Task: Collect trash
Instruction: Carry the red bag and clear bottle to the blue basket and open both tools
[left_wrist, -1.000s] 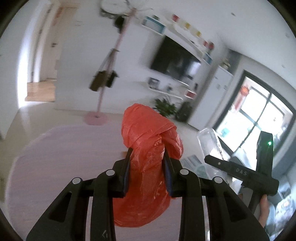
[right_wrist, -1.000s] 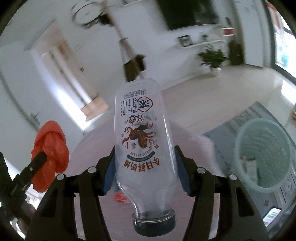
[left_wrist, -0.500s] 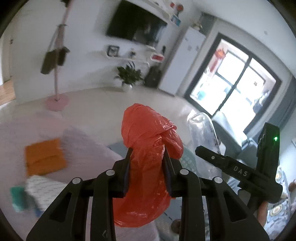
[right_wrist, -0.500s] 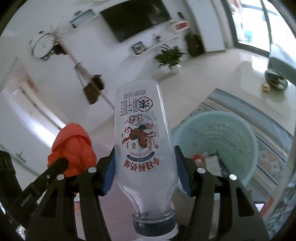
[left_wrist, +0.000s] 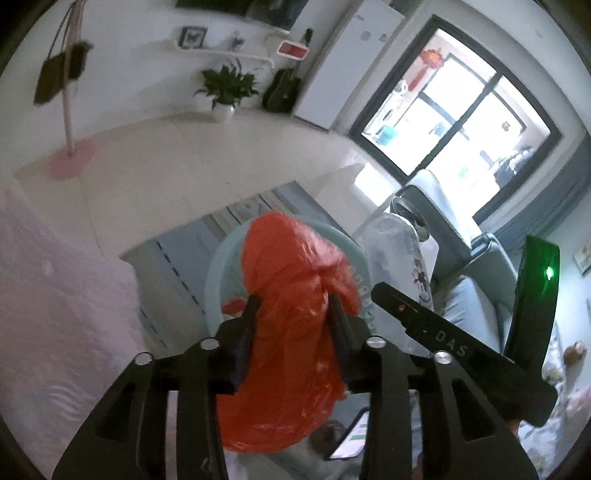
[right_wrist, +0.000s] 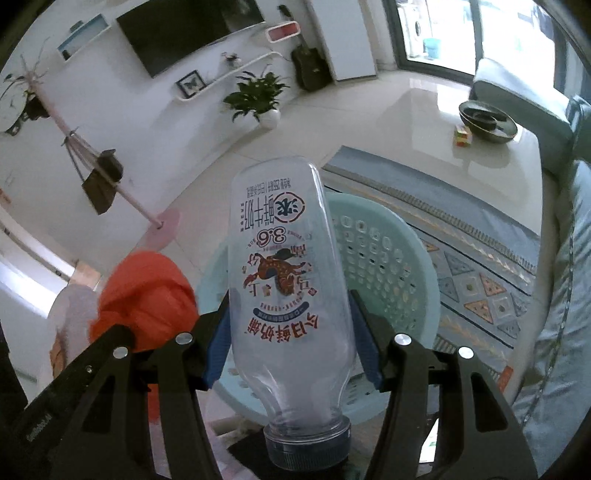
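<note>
My left gripper (left_wrist: 293, 314) is shut on a crumpled red plastic bag (left_wrist: 291, 295) and holds it in the air above a pale green perforated trash basket (left_wrist: 216, 273). My right gripper (right_wrist: 290, 317) is shut on a clear empty plastic bottle (right_wrist: 284, 280) with printed label, cap toward the camera. The bottle hangs over the same basket (right_wrist: 388, 266). The bag also shows at the left of the right wrist view (right_wrist: 144, 291); the bottle (left_wrist: 400, 258) and the right gripper's finger (left_wrist: 436, 332) show at the right of the left wrist view. Some trash lies in the basket.
The basket stands on a patterned blue rug (right_wrist: 480, 273). A pink-covered surface (left_wrist: 55, 295) lies at the left. A grey sofa (left_wrist: 476, 273) is at the right. A white table (right_wrist: 480, 155) holds a bowl (right_wrist: 487, 120). A phone (left_wrist: 351, 435) lies below.
Both grippers swung right and tilted down, from facing the TV wall to hanging over the green basket. Each still holds its item the same way.
</note>
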